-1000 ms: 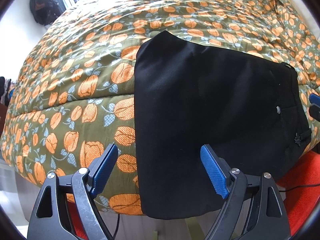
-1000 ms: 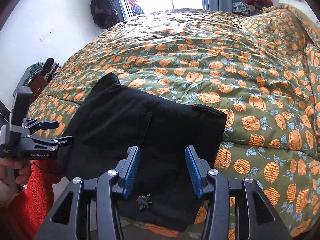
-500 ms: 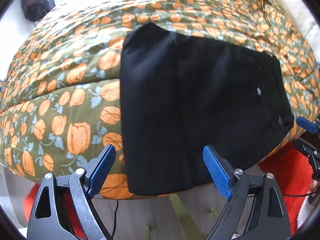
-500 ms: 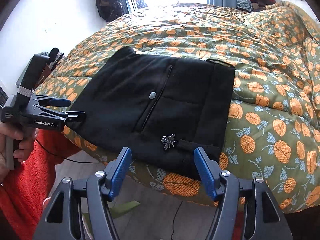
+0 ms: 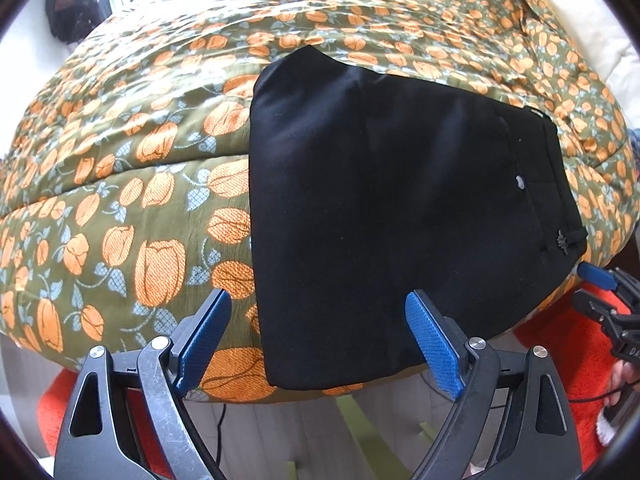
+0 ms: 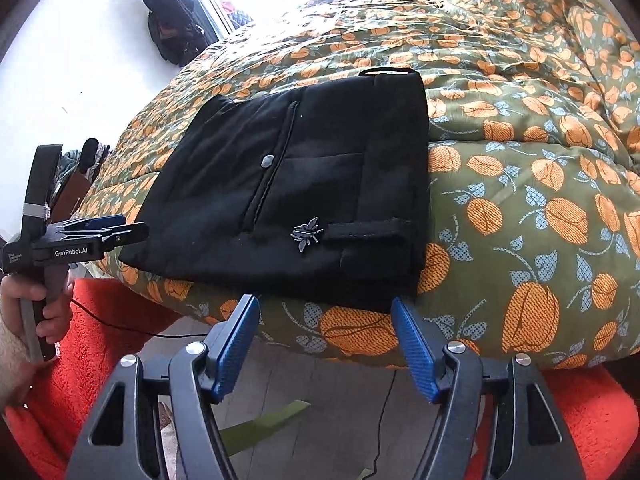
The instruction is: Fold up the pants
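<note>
The black pants (image 5: 384, 208) lie folded into a compact rectangle on the near edge of the bed; they also show in the right wrist view (image 6: 296, 184), with a grey button and a metal insect-shaped pin near the waistband. My left gripper (image 5: 320, 332) is open and empty, held just off the pants' near edge. My right gripper (image 6: 324, 340) is open and empty, below the waistband end, off the bed's edge. The left gripper also shows in the right wrist view (image 6: 100, 232), in a hand.
The bed is covered by an olive quilt with orange tulips (image 5: 120, 184), also in the right wrist view (image 6: 520, 168). Red fleece (image 6: 92, 340) lies below the bed's edge. A cable runs over the pale floor (image 6: 320, 408). Dark clothes hang by the window (image 6: 172, 28).
Both grippers have drawn back from the pants and off the bed's edge. The right gripper's jaws have opened wider. The pants lie still.
</note>
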`<state>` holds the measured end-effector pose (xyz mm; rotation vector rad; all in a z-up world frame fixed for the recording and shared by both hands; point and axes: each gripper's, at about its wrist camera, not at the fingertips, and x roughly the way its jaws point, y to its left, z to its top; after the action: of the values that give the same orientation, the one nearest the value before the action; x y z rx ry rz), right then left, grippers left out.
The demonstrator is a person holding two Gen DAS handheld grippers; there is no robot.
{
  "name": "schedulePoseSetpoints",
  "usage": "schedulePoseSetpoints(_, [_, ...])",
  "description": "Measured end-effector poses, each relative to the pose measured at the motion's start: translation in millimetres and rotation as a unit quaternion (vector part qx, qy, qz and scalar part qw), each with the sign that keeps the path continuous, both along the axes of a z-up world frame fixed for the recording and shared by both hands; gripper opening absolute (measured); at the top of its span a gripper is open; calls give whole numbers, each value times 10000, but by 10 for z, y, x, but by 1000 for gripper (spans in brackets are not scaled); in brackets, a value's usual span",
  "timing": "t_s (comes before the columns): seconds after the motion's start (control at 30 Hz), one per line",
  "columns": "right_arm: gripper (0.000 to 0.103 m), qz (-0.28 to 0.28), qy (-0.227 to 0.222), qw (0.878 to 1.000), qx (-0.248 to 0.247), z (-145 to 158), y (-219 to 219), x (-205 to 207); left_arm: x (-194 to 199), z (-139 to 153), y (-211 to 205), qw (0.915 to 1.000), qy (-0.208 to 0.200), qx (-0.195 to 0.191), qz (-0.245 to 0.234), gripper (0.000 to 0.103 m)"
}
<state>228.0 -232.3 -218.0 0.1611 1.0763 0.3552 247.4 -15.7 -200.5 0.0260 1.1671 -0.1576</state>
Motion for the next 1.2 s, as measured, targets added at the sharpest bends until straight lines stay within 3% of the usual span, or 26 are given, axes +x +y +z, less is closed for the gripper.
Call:
schedulePoseSetpoints(0.7, [68,82,-207,9997,71,37,20,-53,52,34,-56,9999,-115,-73,-92,90])
schedulePoseSetpoints(1.2, [68,138,-151,9998,73,13,44,-37,122,8,-59,9997,21,-227,-110,90])
